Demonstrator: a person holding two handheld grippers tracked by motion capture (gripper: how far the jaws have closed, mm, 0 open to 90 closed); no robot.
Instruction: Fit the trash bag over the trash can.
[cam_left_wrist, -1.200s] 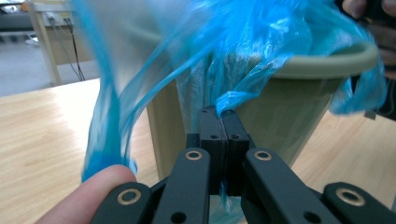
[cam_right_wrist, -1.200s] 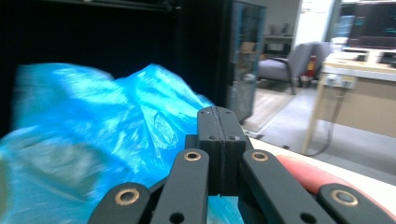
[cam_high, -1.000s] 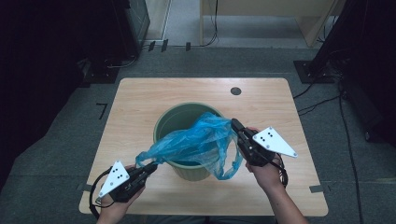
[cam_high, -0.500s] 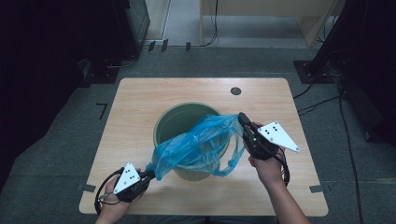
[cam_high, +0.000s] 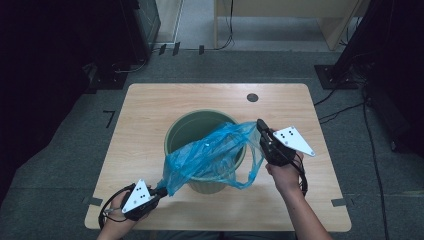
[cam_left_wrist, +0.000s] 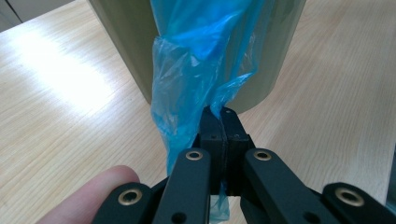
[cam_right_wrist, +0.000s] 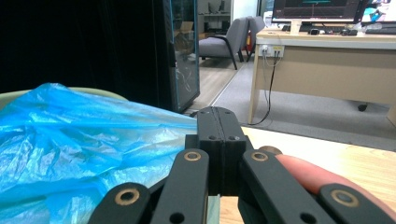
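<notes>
Both grippers' jaws clench a crinkly, translucent blue plastic bag (cam_high: 212, 155) across the round green bin (cam_high: 187, 127).

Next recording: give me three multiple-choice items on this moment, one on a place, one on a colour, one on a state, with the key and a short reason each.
1. Where does the green bin stand?
A. on the wooden table
B. on the grey floor
C. on a chair

2. What colour is the plastic bag?
A. black
B. blue
C. white

3. How does the left gripper stand?
A. wide open above the bin
B. shut on nothing, lying on the table
C. shut on the bag's plastic

Key:
1 A, the high view shows the bin near the middle of the tabletop.
2 B, the film is translucent blue in all three views.
3 C, in the left gripper view the jaws meet with blue plastic pinched at their tips, beside the bin's wall.
</notes>
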